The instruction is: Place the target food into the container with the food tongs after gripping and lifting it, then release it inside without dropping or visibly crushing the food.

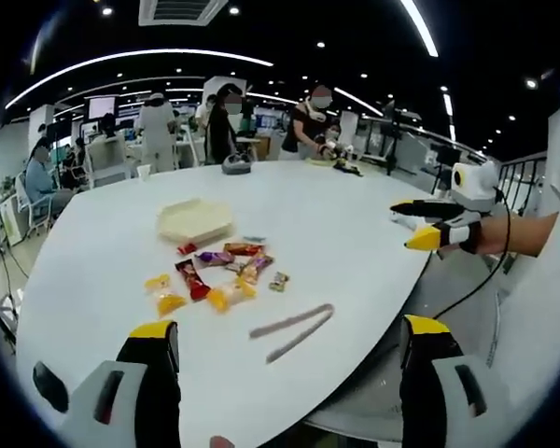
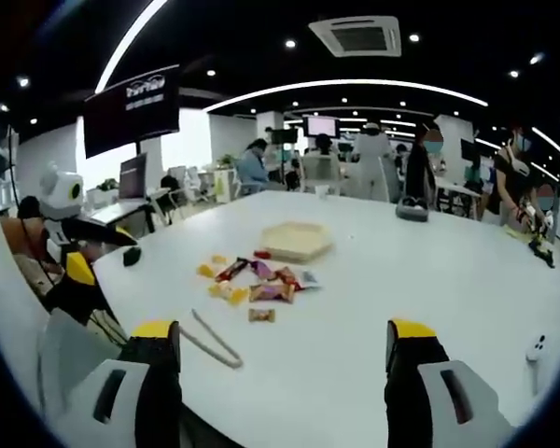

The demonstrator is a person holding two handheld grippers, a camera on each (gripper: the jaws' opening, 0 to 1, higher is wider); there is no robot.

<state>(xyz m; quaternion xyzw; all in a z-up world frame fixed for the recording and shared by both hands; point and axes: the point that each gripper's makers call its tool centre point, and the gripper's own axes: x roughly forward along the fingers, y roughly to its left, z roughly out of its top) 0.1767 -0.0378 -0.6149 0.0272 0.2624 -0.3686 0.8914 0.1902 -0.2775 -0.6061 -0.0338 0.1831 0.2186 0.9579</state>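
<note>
Left gripper [image 1: 289, 341]: jaws spread wide, nothing between them, hovering over the near edge of the white table [image 1: 355, 233]. The food tongs [image 1: 292, 330] lie flat on the table just ahead, between the two jaw tips and closer to the left one, not touched. Beyond the tongs sits the scattered pile of wrapped snacks [image 1: 219, 275], and past that the shallow beige container [image 1: 194, 220], apart from the pile.

Right gripper [image 2: 282, 341]: jaws also wide, holding nothing, over the table edge. In the right gripper view the tongs [image 2: 215, 342] lie just beside the left jaw tip; snacks [image 2: 257, 280] further ahead, container [image 2: 297, 240] behind them.

In the left gripper view the right gripper [image 1: 429, 224] shows at the right, off the table edge, well apart from the tongs. People stand in the background.
</note>
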